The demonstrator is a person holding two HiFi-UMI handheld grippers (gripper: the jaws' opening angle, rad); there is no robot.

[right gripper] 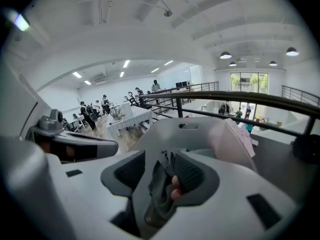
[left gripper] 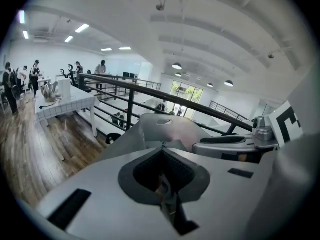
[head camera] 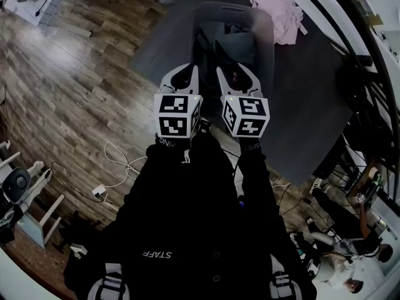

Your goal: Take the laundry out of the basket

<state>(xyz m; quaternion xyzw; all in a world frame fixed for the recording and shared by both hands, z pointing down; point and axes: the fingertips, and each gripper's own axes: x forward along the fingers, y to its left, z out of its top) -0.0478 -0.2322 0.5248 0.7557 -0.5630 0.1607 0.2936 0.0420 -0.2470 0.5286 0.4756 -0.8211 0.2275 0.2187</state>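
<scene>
A grey laundry basket (head camera: 209,12) stands on a dark table (head camera: 312,105) with dark laundry (head camera: 236,50) inside it. Both grippers reach side by side over its near rim. My left gripper (head camera: 181,75) shows its pads closed to a thin seam in the left gripper view (left gripper: 162,176), with the basket (left gripper: 165,129) just ahead; I cannot tell if anything is caught there. My right gripper (head camera: 237,75) has its jaws partly apart (right gripper: 162,176), and a grey cloth (right gripper: 157,191) lies loosely between the pads, against the right one. A pink garment (head camera: 278,11) lies on the table beyond the basket.
A black railing (head camera: 369,55) runs along the table's right side. White cables (head camera: 119,167) lie on the wooden floor at the left. The basket's far wall (right gripper: 190,134) and the pink garment (right gripper: 240,136) sit ahead of the right gripper. People stand far off in the room.
</scene>
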